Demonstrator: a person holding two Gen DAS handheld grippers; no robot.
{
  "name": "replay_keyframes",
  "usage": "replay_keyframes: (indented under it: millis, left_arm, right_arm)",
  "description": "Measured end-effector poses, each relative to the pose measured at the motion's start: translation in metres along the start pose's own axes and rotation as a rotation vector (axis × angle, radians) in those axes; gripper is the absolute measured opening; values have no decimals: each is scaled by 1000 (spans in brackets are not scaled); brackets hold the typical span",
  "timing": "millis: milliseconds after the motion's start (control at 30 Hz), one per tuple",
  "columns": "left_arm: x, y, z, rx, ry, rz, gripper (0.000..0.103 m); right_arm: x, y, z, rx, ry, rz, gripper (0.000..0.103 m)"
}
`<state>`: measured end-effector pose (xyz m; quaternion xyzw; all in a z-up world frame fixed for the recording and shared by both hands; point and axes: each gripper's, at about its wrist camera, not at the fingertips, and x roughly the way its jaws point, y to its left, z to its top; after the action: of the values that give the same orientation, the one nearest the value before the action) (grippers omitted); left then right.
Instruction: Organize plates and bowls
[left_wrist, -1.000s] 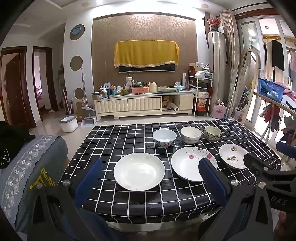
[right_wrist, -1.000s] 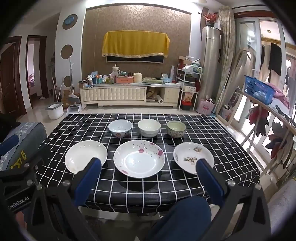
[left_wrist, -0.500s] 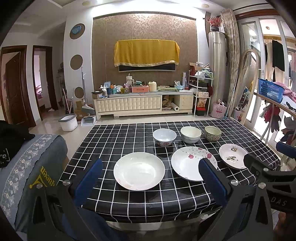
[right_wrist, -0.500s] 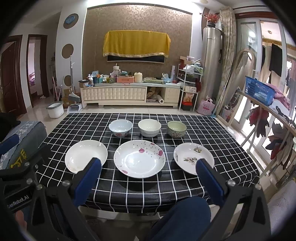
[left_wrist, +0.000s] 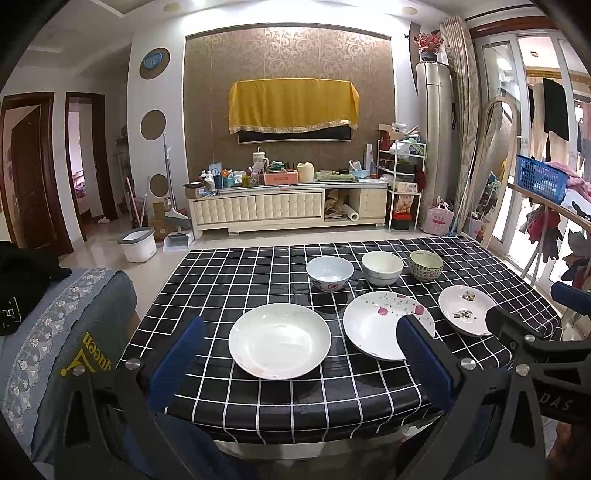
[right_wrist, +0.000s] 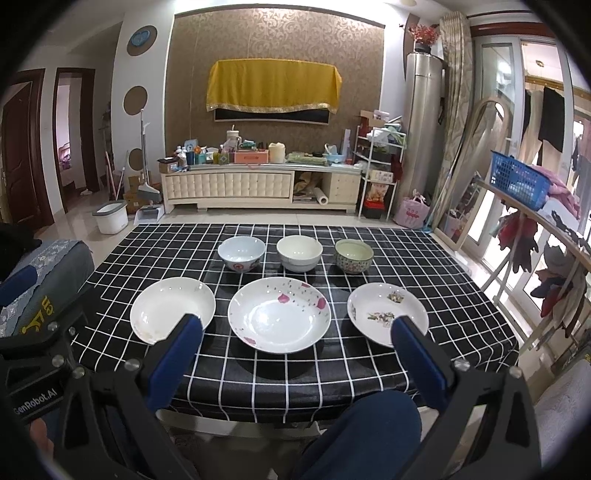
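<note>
Three plates lie in a front row on the checked table (right_wrist: 461, 291): a plain white plate (left_wrist: 279, 339) (right_wrist: 171, 308), a petal-patterned plate (left_wrist: 384, 323) (right_wrist: 279, 319), and a small plate with a floral print (left_wrist: 465, 308) (right_wrist: 386, 314). Behind them stand a white-and-red bowl (left_wrist: 330, 272) (right_wrist: 241, 253), a cream bowl (left_wrist: 382, 267) (right_wrist: 299, 253) and a patterned green bowl (left_wrist: 426, 265) (right_wrist: 354, 255). My left gripper (left_wrist: 301, 354) hangs open above the near table edge, framing the white plate. My right gripper (right_wrist: 295, 349) is open too, with nothing between its fingers, framing the petal plate.
A chair with a grey cover (left_wrist: 66, 339) stands left of the table. A person's blue-clad knee (right_wrist: 365, 435) shows below the near edge. Beyond the table are a TV cabinet (right_wrist: 258, 186), a white bucket (right_wrist: 110, 221) and a clothes rail with a blue basket (right_wrist: 517, 181) on the right.
</note>
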<state>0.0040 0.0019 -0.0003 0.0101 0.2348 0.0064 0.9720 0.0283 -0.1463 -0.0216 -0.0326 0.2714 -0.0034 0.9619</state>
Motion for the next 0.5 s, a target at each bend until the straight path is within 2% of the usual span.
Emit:
replay_keyframes:
  millis: [500]
  left_arm:
    - [-2, -1, 1, -3, 0, -3, 103]
  right_arm:
    - [0, 0, 2, 3, -2, 6, 103]
